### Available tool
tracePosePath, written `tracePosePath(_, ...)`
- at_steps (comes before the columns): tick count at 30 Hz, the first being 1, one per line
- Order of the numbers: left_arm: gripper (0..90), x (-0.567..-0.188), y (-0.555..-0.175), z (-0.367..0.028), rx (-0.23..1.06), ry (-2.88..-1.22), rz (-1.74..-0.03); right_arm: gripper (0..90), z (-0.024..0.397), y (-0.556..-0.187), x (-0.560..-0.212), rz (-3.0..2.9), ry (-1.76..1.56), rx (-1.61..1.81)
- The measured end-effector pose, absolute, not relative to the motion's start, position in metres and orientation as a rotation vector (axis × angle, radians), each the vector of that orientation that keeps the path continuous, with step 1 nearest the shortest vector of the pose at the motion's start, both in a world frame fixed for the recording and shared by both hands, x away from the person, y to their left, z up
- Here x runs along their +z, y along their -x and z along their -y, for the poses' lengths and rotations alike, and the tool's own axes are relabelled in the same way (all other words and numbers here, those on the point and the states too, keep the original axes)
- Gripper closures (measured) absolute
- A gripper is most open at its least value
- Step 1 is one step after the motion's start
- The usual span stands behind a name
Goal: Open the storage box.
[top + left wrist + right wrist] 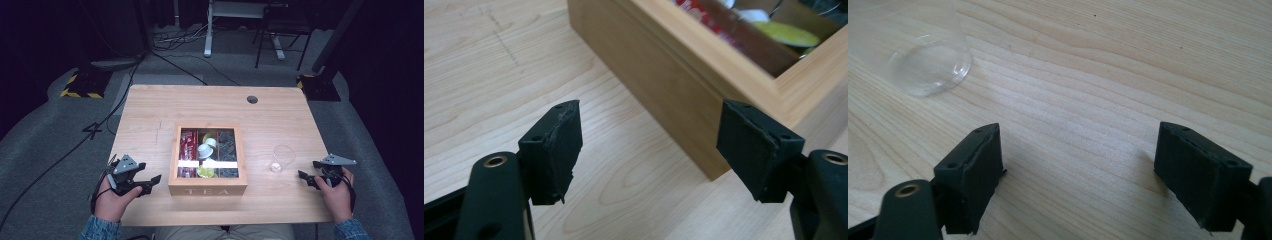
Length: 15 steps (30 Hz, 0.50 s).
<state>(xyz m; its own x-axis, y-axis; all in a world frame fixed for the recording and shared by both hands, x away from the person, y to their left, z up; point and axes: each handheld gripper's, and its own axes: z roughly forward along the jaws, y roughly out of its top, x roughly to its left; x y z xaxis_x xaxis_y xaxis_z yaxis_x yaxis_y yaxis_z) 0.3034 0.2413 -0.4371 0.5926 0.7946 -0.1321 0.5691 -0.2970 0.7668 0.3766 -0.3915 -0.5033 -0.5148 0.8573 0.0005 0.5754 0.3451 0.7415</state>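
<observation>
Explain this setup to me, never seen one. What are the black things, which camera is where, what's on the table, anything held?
There is no robot here. A person holds a hand-operated tool in each hand: the left tool and the right tool. Each has two black jaws that pinch things.

The high view looks down on the wooden table from above the person's side. The other two pictures come from cameras riding on the tools, looking out between their own jaws.

On the table sits a wooden box marked TEA, its compartments holding red packets, a white capsule and dark items I cannot identify. To its right stands a clear plastic cup.

The left tool points at the box's near left corner; the right tool points towards the cup. On both, the jaws stand open with nothing between them, so nothing is held.
</observation>
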Motion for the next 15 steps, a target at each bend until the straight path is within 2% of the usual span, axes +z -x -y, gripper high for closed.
tracePosePath(8,24.8,-0.426,-0.295,-0.225,0.309,-1.980,-1.026,19.3,0.391,-0.377,-0.503,-2.225,-1.258,0.989)
tracePosePath(15,20.6,-0.433,-0.290,-0.206,0.265,-2.012,-0.953,19.0,0.391,-0.377,-0.503,-2.226,-1.257,0.989)
